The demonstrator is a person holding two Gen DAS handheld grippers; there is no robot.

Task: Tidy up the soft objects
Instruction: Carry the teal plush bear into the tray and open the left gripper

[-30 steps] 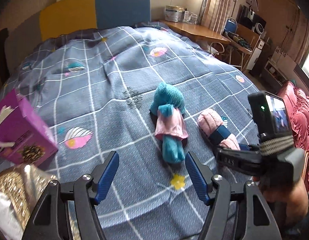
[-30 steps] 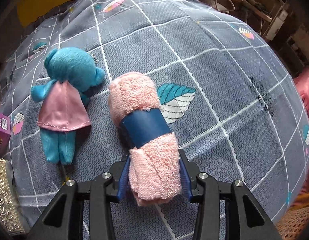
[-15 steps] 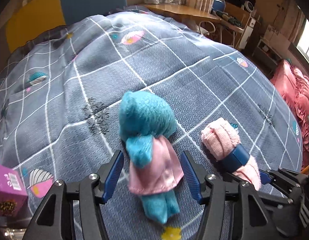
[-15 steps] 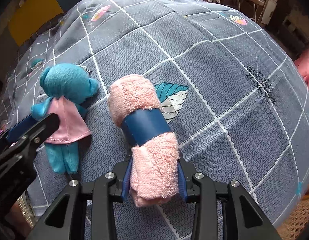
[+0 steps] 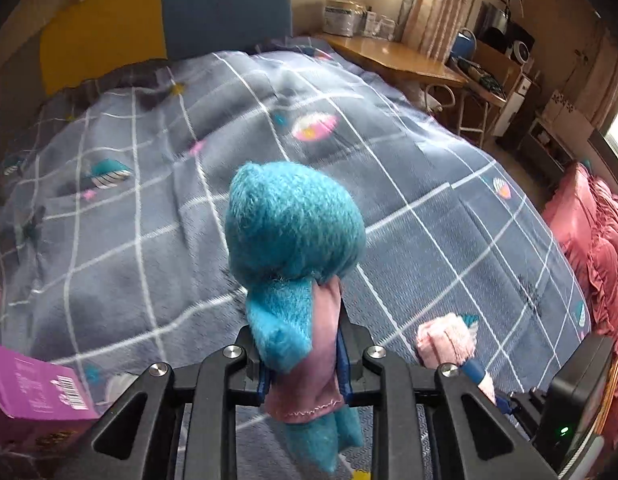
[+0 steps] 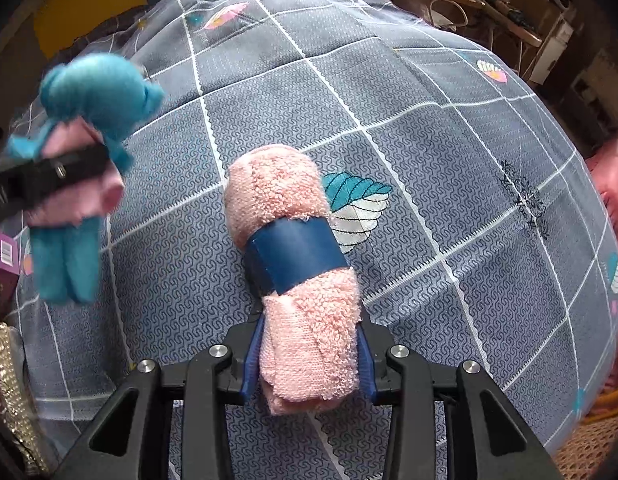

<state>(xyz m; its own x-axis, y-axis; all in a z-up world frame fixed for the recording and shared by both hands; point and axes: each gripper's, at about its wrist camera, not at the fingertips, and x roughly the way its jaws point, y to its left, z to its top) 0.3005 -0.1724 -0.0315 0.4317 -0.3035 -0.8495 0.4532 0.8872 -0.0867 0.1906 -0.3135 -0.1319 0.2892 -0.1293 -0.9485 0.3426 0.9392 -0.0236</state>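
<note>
Teal bear point(image 5: 293, 232) blurred in right wrist view, its legs partly cut off behind left tool point(image 5: 303, 364) in left view. Left tool clamped on its pink dress, bear off the bed point(image 6: 449, 160). Pink rolled towel point(image 6: 301, 292), blue band, lies mid-bed; right tool point(image 6: 307, 360) clamped on its near end. Purple box point(image 5: 29, 396) at bed's near-left edge, cropped.

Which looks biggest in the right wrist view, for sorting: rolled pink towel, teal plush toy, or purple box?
1. Rolled pink towel, though nearest the camera.
2. Teal plush toy, blurred.
3. Purple box, mostly cut off, so true size unsure.
</note>
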